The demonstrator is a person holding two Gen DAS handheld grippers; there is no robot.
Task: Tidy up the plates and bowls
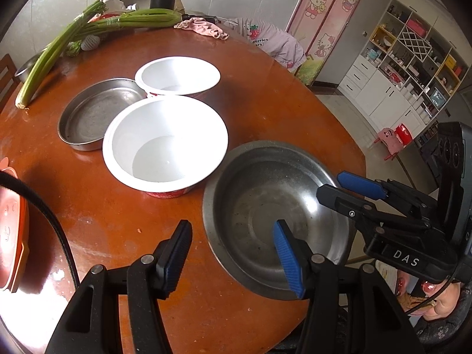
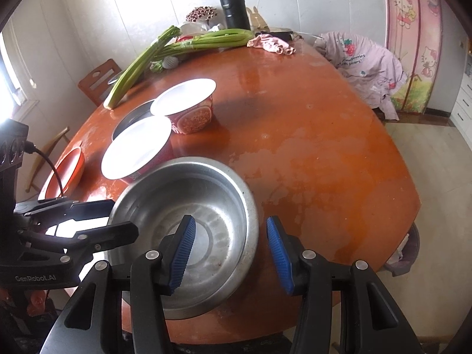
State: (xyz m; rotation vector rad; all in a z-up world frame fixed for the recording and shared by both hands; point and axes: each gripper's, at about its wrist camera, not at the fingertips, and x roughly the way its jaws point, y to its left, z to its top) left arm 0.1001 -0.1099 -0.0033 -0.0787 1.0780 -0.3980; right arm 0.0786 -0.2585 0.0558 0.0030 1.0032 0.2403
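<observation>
A steel bowl [image 1: 265, 215] [image 2: 177, 206] sits at the near edge of the round wooden table [image 1: 265, 94], its rim reaching past the edge. My left gripper [image 1: 231, 224] [image 2: 125, 216] stands open astride the bowl's left rim, one finger inside and one outside, with no pad pressing. My right gripper [image 2: 230, 219] [image 1: 329, 183] stands open astride the right rim in the same way. Behind the bowl are two white paper bowls with red sides, one near [image 1: 165, 144] [image 2: 135, 147] and one far [image 1: 177, 73] [image 2: 183, 97]. A flat steel pan [image 1: 88, 115] [image 2: 132, 118] lies beside them.
An orange dish [image 1: 11, 230] [image 2: 67, 168] lies at the table's left edge. Celery stalks [image 1: 59, 44], a black flask [image 2: 233, 6] and a pink cloth [image 2: 271, 42] are at the far side. A chair draped with clothing [image 2: 365, 67] stands at the far right.
</observation>
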